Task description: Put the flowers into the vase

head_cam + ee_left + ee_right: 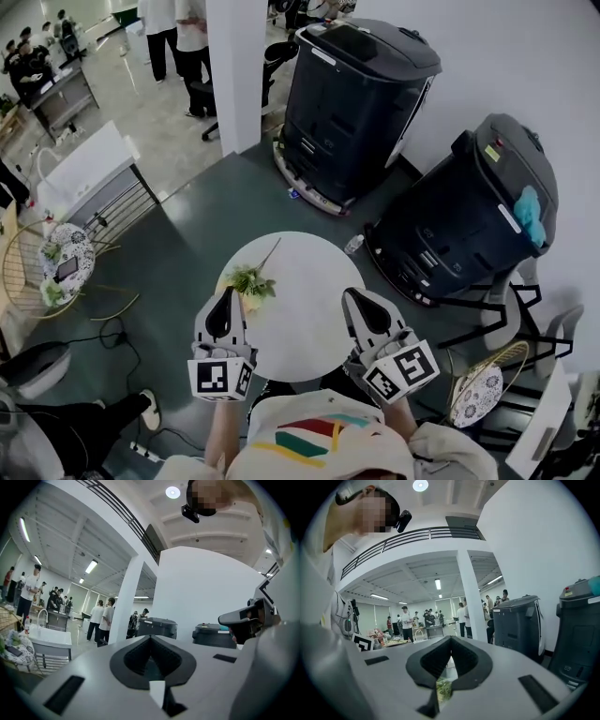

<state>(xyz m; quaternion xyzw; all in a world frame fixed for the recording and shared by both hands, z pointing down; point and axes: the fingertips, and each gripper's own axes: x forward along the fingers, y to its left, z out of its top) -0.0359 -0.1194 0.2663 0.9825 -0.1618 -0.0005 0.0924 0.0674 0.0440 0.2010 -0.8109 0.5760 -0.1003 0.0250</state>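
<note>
A small bunch of flowers [251, 281] with green leaves and a thin stem lies on the left part of the round white table [309, 281]. Both grippers hover over the table's near edge and point level across the room. The left gripper [223, 314] is just on the near side of the flowers, jaws shut and empty. The right gripper [368, 312] is over the table's right side, also shut and empty. In the left gripper view the left gripper [150, 637] has its jaws together. In the right gripper view a bit of green flowers [444, 688] shows below the shut right gripper [451, 638]. No vase shows in any view.
Two tall black wheeled machines [352, 103] [469, 216] stand behind and right of the table, by a white pillar [234, 66]. A small bottle [352, 245] lies on the floor. A white cabinet [89, 173] and a patterned side table [66, 258] are at the left. People stand far back.
</note>
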